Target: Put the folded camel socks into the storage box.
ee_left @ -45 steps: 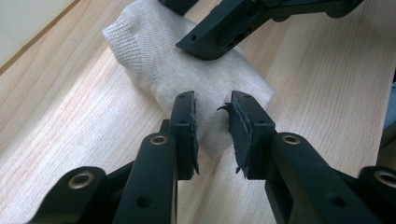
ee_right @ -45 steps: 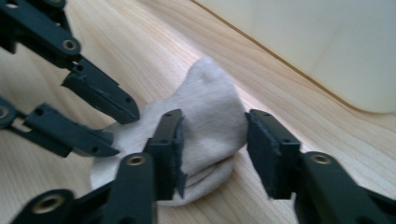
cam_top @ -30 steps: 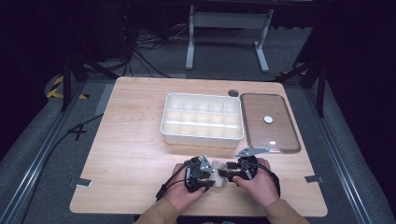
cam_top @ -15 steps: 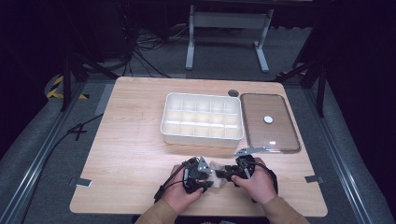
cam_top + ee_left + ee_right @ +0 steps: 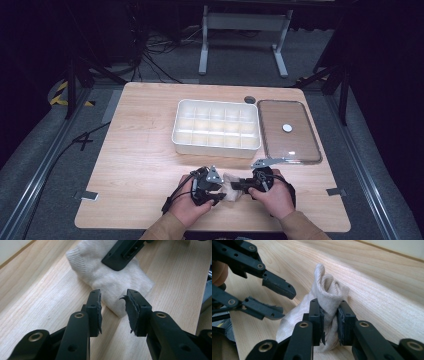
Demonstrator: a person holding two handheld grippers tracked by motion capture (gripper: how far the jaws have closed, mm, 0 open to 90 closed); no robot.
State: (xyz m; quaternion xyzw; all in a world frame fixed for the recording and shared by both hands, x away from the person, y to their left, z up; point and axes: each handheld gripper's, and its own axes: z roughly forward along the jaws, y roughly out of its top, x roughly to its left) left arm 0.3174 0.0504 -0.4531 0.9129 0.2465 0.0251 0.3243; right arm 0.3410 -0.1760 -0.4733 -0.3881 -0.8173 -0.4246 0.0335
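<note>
Dark room; grey floor (image 5: 45, 165); metal stand (image 5: 243, 30).

The right tongs (image 5: 329, 322) pinch a bunched fold of a cream knitted cloth (image 5: 327, 295), which rises in a crumpled peak just beyond their tips and trails down to the left over the wooden counter (image 5: 382, 292). Up and to the left, the left tongs (image 5: 278, 298) stand parted, beside the cloth.

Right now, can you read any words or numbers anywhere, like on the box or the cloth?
No words, labels, brands or numbers can be read.
White box: plain, nothing printed.
Clear lid: only a plain white round spot.
Cloth: plain knit, no tag in sight.
Left gripper and right gripper: bare black, no markings.
</note>
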